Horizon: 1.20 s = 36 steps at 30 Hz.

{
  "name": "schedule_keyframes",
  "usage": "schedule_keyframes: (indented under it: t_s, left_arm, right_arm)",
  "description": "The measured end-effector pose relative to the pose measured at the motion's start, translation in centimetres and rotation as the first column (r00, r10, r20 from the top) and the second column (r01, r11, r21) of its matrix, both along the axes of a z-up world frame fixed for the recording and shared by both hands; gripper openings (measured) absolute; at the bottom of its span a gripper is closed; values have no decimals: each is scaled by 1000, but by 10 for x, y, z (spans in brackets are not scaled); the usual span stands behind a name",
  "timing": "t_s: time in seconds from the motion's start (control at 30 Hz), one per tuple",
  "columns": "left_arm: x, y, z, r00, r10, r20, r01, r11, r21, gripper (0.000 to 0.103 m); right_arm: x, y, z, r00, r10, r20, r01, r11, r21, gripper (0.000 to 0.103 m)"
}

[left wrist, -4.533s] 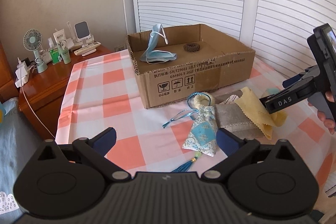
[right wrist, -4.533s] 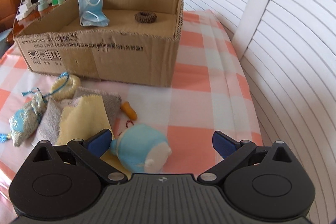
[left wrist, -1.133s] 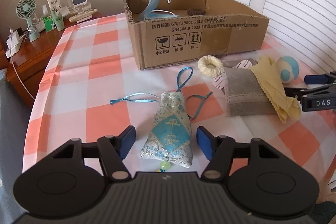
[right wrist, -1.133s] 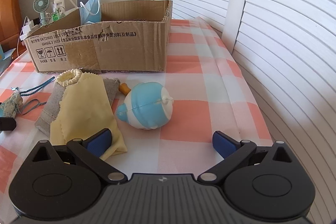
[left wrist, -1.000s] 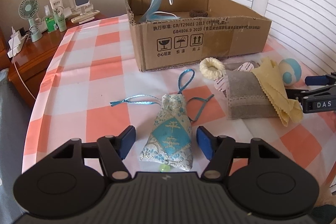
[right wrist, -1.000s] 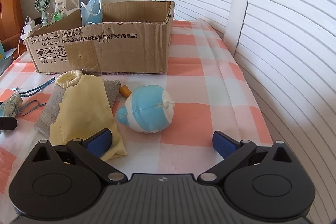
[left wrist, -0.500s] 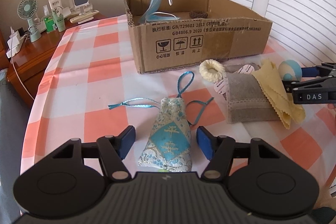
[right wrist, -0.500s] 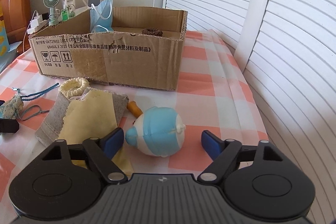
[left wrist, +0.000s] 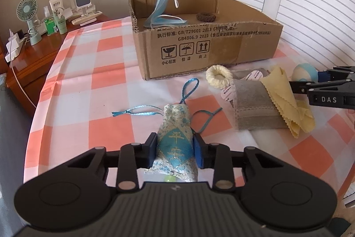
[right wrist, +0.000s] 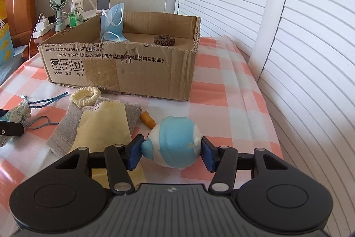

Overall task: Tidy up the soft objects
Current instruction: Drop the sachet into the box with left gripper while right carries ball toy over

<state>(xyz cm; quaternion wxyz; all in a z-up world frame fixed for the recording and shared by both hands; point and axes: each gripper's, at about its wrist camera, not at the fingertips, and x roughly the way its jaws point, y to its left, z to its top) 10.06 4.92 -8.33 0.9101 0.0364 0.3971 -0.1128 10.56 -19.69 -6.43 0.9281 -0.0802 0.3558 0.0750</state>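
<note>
Sachet (left wrist: pixel 175 143) sits clamped in the level left gripper (left wrist: pixel 175 148); right gripper (right wrist: pixel 170 151) squeezes the plush toy (right wrist: pixel 175 143).

Shiny brocade sachet (left wrist: pixel 175 146); seemingly matt cardboard box (left wrist: pixel 221 46)

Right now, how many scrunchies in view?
2. Brown scrunchie lies inside the cardboard box; cream scrunchie sits outside, before the box front. Others may be hidden.
</note>
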Motion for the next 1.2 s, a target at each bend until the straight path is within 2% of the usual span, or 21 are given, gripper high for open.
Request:
schedule_keyframes:
  t_s: [0.27,0.47,0.6,0.77,0.93,1.07,1.2]
  left_arm:
    - [-6,4,25,997,-81,6,81,997,-1,31]
    - [-4,5,60,986,-163,34,164,986,-8,31]
    - [3,0,86,974,-211,82,211,977,9,31]
    - [27,-13,122,951,-261,165,261,965,22,31]
    - [69,-29,146,934,-270,232,262,963,66,31]
    - [104,-38,145,936,-252,248,234,967,98,31]
    - [126,-42,132,941,-218,260,194,974,116,33]
  right_arm:
    - [-13,-3,21,999,48,7,-48,999,5,59]
    - [-21,-1,41,995,101,21,-101,995,-12,59]
    - [-22,2,55,990,138,37,-138,990,-4,59]
    - [-18,7,70,984,170,57,-170,985,9,59]
    - [-12,11,82,979,188,77,-189,982,9,59]
    - [-6,14,87,977,193,87,-194,981,12,59]
    - [1,18,90,976,199,89,-201,980,10,59]
